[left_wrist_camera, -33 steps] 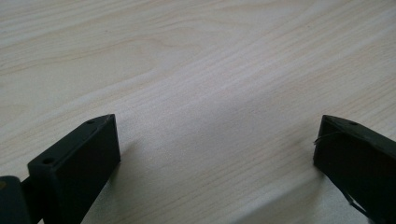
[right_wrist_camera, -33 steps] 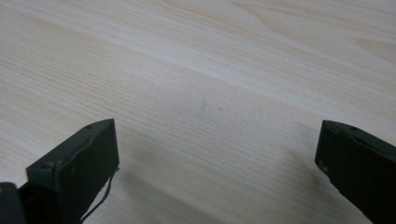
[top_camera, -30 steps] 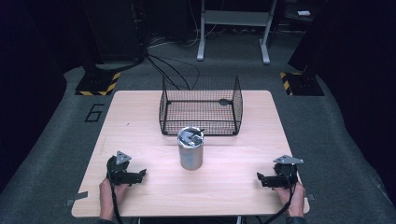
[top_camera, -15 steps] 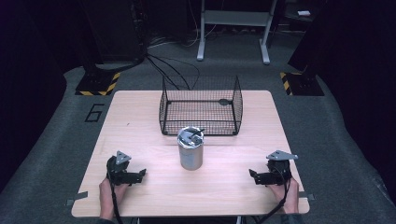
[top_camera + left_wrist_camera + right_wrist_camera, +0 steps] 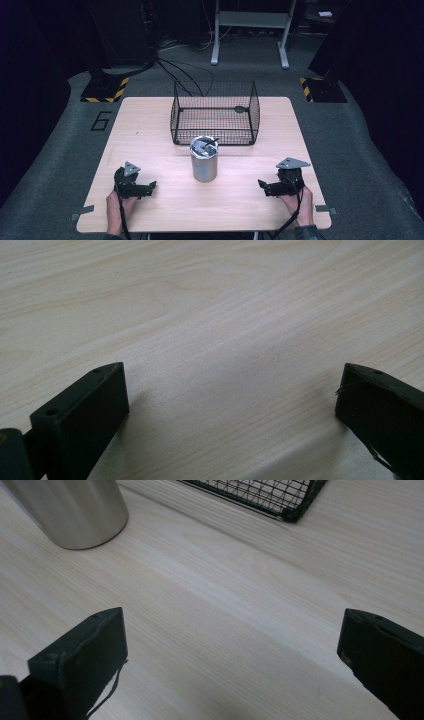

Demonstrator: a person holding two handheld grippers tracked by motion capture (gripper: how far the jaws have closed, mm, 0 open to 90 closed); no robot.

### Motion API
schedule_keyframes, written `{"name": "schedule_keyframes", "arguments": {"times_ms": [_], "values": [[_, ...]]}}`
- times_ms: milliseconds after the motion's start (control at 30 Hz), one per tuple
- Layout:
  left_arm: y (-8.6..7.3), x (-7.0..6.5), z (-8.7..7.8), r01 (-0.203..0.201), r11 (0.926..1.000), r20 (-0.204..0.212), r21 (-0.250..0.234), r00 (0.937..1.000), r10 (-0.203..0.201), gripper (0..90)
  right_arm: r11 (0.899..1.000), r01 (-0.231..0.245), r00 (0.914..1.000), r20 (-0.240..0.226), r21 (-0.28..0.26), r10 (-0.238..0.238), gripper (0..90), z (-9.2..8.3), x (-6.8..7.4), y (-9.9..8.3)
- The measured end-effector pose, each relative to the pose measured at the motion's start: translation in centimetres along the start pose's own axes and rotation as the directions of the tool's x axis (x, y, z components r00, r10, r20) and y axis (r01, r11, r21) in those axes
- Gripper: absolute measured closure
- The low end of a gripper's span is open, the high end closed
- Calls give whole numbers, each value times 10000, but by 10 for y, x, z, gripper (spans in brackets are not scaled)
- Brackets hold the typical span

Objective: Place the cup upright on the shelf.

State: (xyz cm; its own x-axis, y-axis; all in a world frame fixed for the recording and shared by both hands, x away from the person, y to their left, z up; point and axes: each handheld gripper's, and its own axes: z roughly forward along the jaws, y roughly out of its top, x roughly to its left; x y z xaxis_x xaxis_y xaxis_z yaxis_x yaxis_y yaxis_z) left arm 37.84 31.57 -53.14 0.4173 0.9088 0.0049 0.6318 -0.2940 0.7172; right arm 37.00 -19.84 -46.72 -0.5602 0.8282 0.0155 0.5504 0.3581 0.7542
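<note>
A shiny metal cup (image 5: 204, 160) stands upright at the table's middle, with grey items inside that are too small to identify. Behind it sits a black wire basket (image 5: 215, 112). My left gripper (image 5: 149, 188) rests low on the table's front left, open, held by a hand. In the left gripper view its jaws stand wide apart over bare wood (image 5: 232, 390). My right gripper (image 5: 263, 186) is at the front right, open and pointing left toward the cup. The right gripper view has the cup (image 5: 75, 510) at top left and the basket's corner (image 5: 280, 500) beyond, well ahead of the spread jaws.
The light wooden table (image 5: 165, 125) has bare room on both sides of the cup and basket. A small dark thing (image 5: 241, 108) lies at the basket's back right. Dark floor, cables and a metal stand (image 5: 250, 30) lie beyond the table.
My right gripper has moved left, in from the table's right edge toward the cup. The left gripper, cup and basket have stayed put.
</note>
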Motion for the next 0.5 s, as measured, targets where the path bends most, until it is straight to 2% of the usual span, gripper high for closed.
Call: {"name": "schedule_keyframes", "arguments": {"times_ms": [500], "values": [[0, 0, 0, 1, 10000, 24, 24, 10000, -1, 4, 9972, 739, 9954, -605, -128, -746, 0, 5, 27, 28]]}}
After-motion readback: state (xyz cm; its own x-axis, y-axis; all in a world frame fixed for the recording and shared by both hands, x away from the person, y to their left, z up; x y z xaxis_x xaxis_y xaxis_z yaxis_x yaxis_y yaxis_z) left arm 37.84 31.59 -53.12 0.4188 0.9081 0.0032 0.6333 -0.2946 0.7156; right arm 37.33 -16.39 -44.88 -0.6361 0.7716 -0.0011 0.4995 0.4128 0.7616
